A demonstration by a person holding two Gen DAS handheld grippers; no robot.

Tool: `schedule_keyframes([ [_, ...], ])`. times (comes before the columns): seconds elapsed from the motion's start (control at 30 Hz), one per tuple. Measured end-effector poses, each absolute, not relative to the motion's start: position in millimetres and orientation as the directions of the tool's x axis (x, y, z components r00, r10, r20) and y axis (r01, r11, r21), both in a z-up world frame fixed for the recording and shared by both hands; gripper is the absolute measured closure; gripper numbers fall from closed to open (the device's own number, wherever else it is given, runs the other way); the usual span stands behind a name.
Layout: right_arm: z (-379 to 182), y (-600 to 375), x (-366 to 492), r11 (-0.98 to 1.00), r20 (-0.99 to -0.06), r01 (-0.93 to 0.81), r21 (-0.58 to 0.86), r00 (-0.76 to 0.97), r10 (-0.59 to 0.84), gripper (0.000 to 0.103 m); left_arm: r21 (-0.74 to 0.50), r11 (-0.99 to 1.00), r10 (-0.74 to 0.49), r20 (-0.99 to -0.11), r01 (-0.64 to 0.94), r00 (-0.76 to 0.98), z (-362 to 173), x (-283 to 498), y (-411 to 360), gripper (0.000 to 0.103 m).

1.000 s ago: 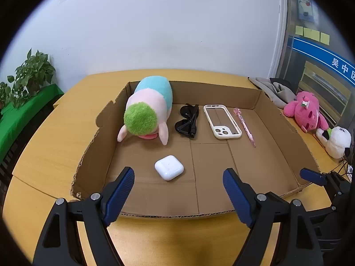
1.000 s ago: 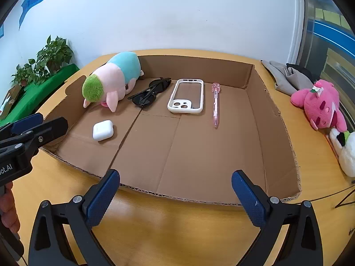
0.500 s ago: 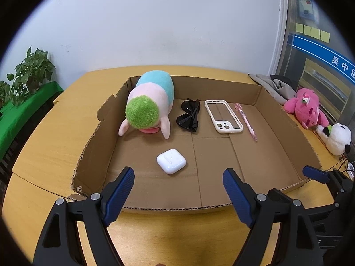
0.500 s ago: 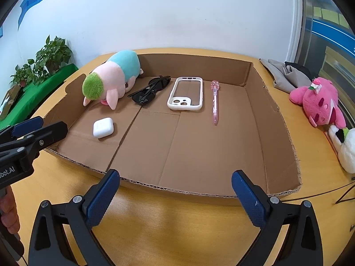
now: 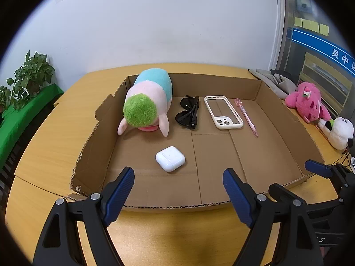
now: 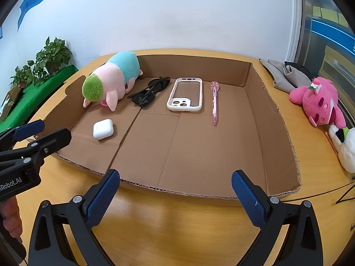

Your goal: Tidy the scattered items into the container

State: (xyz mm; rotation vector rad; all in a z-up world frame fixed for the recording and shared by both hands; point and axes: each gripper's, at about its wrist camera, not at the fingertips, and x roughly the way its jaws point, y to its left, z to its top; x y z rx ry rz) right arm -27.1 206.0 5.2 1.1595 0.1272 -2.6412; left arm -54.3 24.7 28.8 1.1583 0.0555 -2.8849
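A shallow corrugated cardboard tray [image 5: 275, 119] lies on the smooth yellow wood bench [image 5: 55, 133], and in it sit a fuzzy plush toy [image 5: 148, 104] with a green head far left, glossy black sunglasses [image 5: 188, 114], a cream rounded phone case [image 5: 223, 112], a thin pink pen [image 5: 246, 117] and, nearer, a smooth white earbud case [image 5: 170, 158]. The left hand-held gripper [image 5: 178, 190] and right hand-held gripper [image 6: 175, 195] both hover released and empty over the tray's near rim, blue ribbed pads spread wide. On the bench to the right of the tray lie a pink plush [image 6: 319, 102], a white plush [image 6: 344, 146] and folded grey cloth [image 6: 286, 75]; potted plants [image 6: 44, 62] stand left against a white wall [image 6: 177, 15].
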Motion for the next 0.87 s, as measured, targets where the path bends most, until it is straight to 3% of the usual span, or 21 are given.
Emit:
schedule_keyframes([
  [0.87, 3.4, 205.3, -29.2, -0.962, -0.737, 0.272, 0.027, -0.644, -0.203, 0.001, 0.007, -0.999, -0.036, -0.709, 0.044, -0.705, 23.3, -53.9, 26.2, 0.021],
])
